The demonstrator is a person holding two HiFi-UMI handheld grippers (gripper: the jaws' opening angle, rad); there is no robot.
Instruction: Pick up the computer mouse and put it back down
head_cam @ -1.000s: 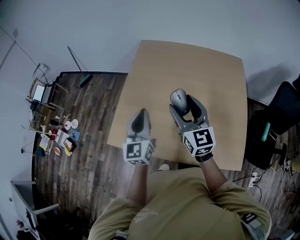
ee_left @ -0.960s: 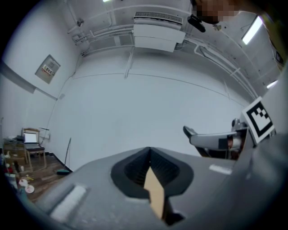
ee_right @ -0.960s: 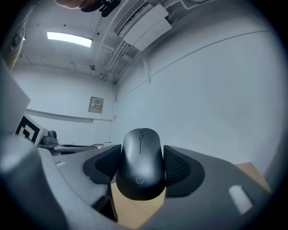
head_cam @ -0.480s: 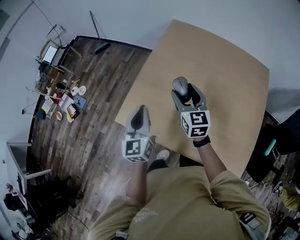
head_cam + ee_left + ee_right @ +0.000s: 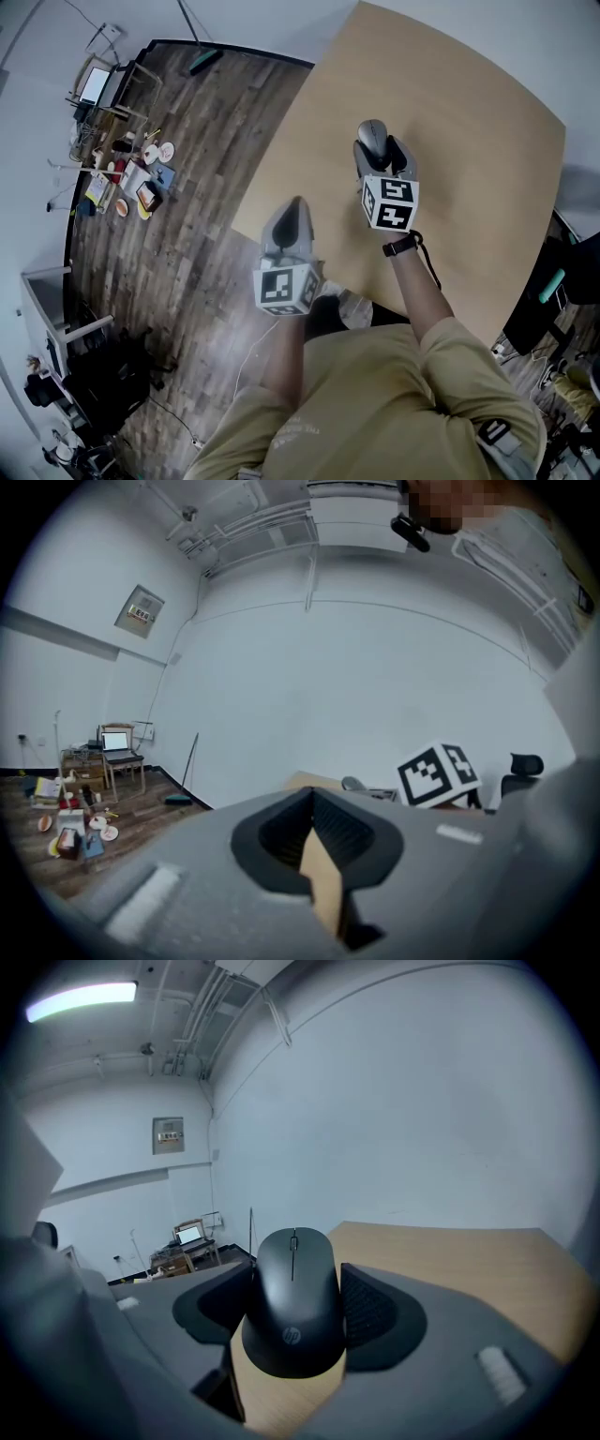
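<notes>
Right gripper (image 5: pixel 379 150): jaws part-spread, pads pinching the mouse (image 5: pixel 292 1302) by its two sides. Mouse dark, wheel end pointing away from me, logo end toward me. It sits over the middle of the table (image 5: pixel 469 122); can't tell whether its underside touches the wood.

Left gripper (image 5: pixel 292 214): jaws pressed together at the tips, nothing between them. It hangs over the table's near corner, well apart from the mouse.

Wood floor (image 5: pixel 187 187) to my left, cluttered by the wall.
</notes>
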